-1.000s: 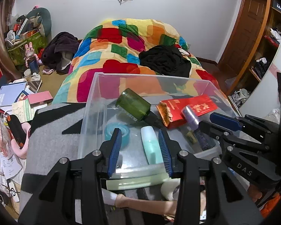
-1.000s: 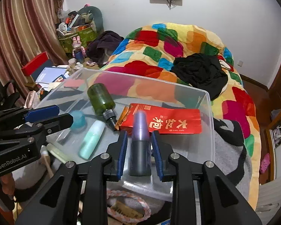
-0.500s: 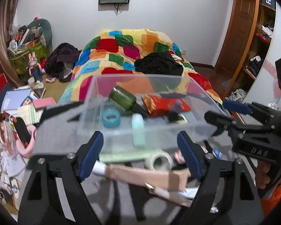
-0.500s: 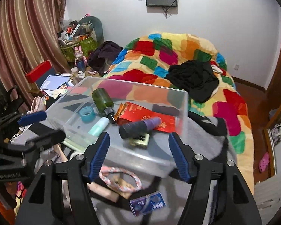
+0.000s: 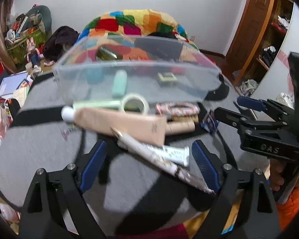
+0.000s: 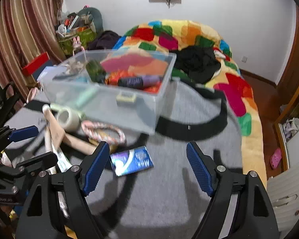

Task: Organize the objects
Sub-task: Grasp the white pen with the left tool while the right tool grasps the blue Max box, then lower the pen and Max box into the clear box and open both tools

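A clear plastic bin [image 5: 199, 79] [image 6: 129, 115] stands on a grey and black blanket and holds a green bottle [image 6: 95, 70], a purple bottle [image 6: 138, 81], a mint tube [image 5: 119, 83] and a red packet. In front of it lie a beige tube [image 5: 121, 121], a white tube [image 5: 159, 151], a tape roll [image 5: 135, 103] [image 6: 67, 118], a pink braided ring [image 6: 103, 130] and a blue packet [image 6: 132, 160]. My left gripper [image 5: 147, 163] is open and empty above the white tube. My right gripper [image 6: 147, 169] is open and empty above the blue packet.
A bed with a multicoloured quilt [image 6: 189, 37] and black clothes [image 6: 197, 65] lies behind the bin. Clutter of boxes, books and toys [image 5: 24, 39] fills the left floor. A wooden door and shelves [image 5: 269, 29] stand at the right.
Both grippers opened wide and drew back from the bin. The purple bottle that my right gripper held now lies in the bin. The loose items in front of the bin came into view.
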The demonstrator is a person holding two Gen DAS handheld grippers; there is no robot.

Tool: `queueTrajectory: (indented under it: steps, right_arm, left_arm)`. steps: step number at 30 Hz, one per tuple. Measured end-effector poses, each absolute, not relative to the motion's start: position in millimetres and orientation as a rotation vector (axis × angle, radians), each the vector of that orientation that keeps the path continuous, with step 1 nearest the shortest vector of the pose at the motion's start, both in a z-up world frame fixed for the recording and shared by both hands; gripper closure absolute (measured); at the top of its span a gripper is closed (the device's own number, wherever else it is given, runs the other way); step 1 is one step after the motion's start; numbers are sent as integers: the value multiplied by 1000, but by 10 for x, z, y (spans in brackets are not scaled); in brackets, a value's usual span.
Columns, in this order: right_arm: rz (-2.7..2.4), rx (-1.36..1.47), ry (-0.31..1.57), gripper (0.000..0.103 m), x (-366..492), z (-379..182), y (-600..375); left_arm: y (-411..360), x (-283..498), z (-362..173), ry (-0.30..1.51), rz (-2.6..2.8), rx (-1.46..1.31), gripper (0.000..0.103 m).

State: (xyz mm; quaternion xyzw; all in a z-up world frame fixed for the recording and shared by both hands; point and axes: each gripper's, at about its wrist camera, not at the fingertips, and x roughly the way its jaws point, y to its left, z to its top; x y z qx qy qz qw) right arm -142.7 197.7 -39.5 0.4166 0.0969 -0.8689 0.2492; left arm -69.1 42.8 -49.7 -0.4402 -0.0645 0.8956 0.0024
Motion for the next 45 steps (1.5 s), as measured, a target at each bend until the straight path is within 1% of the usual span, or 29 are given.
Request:
queueTrajectory:
  steps: [4, 8, 10, 12, 13, 15, 16, 18, 19, 20, 21, 22, 24, 34, 45]
  right_arm:
    - [-2332, 1174, 295, 26, -1458, -543, 1935]
    - [-2319, 1166, 298, 26, -1470, -596, 1890]
    - [-2320, 1155, 304, 26, -1454, -608, 1876]
    - [-2303, 1162, 319, 26, -1439, -635, 1852]
    - [-2297, 1157, 330, 26, -1413, -653, 1843]
    - [-2300, 1130, 346, 26, -1369, -647, 1832]
    - [-2298, 1125, 349, 27, -1359, -646, 1827]
    - [-2294, 1115, 352, 29, -1338, -645, 1818]
    - [-2283, 1111, 344, 37, -1332, -644, 1815]
    - [-2264, 1112, 327, 45, -1329, -643, 1817]
    - [-2257, 1112, 317, 48, -1330, -643, 1817]
    - [-2252, 1111, 311, 55, -1319, -643, 1819]
    - [-2259, 1107, 313, 56, -1303, -637, 1822]
    - [-2305, 1112, 244, 57, -1167, -552, 1978]
    - [-2336, 1006, 139, 57, -1056, -130, 2044]
  left_arm:
    - [534, -594, -621, -107, 2817, -1410, 15]
    - [495, -444, -681, -56, 2844, -1409, 15]
    - [429, -404, -671, -60, 2845, -1402, 21]
    - [371, -334, -657, -54, 2848, -1393, 32]
    - [343, -311, -645, -49, 2850, -1390, 34]
    - [283, -252, -630, -50, 2854, -1380, 45]
    - [262, -242, -626, -49, 2856, -1377, 48]
    - [209, -204, -615, -51, 2861, -1371, 60]
    - [188, -189, -611, -55, 2864, -1370, 63]
    - [170, -178, -608, -60, 2866, -1368, 69]
    - [139, -164, -603, -66, 2869, -1364, 74]
    - [129, -157, -603, -67, 2871, -1363, 78]
    - [94, -139, -597, -70, 2874, -1361, 93]
    - [-21, 54, -418, -89, 2897, -1268, 93]
    - [-152, 21, -40, -113, 2946, -1094, 93]
